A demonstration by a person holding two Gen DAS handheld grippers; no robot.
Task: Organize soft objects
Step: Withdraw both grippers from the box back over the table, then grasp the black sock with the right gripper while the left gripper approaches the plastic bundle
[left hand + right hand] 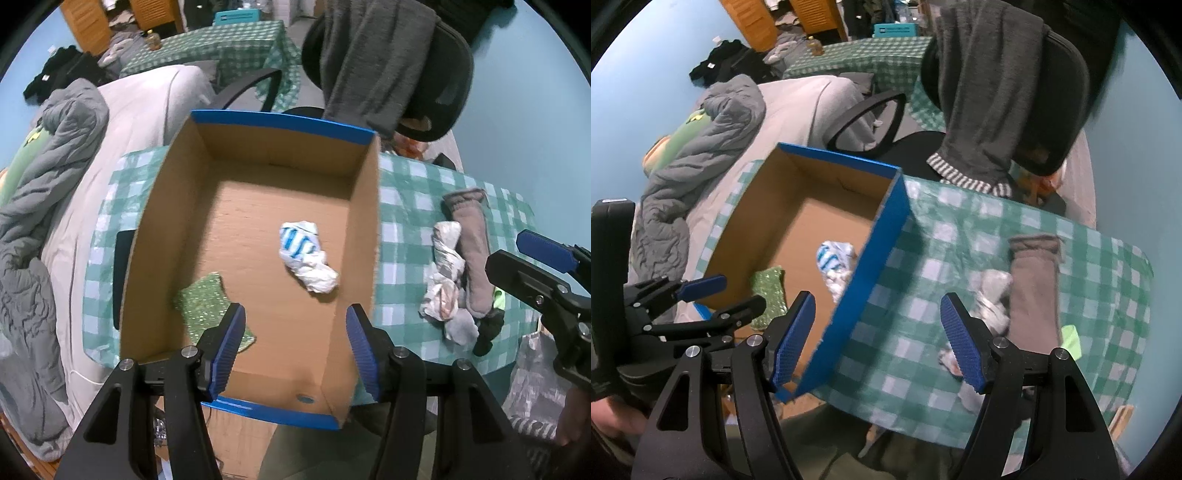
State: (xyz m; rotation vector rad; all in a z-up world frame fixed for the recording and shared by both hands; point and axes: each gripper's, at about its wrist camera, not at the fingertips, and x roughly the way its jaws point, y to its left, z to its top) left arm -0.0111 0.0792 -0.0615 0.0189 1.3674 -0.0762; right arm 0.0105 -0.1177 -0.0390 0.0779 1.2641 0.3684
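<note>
Item: grey sock (1032, 291), lying on the table (923, 258) just ahead-right of the right tool (877, 339), amid crumpled cloths (991, 295). Likely light, limp, non-fragile; best pinched mid-length. Right tool spread wide, empty. Left tool (295, 347) spread, empty, above the box (258, 122) holding a white-blue bundle (306, 258).

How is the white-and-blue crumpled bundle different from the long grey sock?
The white-and-blue crumpled plastic bundle lies inside the blue-rimmed cardboard box; the long grey-brown knitted sock lies outside it on the green checked tablecloth. The bundle is scrunched into a lump; the sock is stretched out straight. The bundle lies alone; the sock touches a pile of other soft things. Neither is held.
</note>
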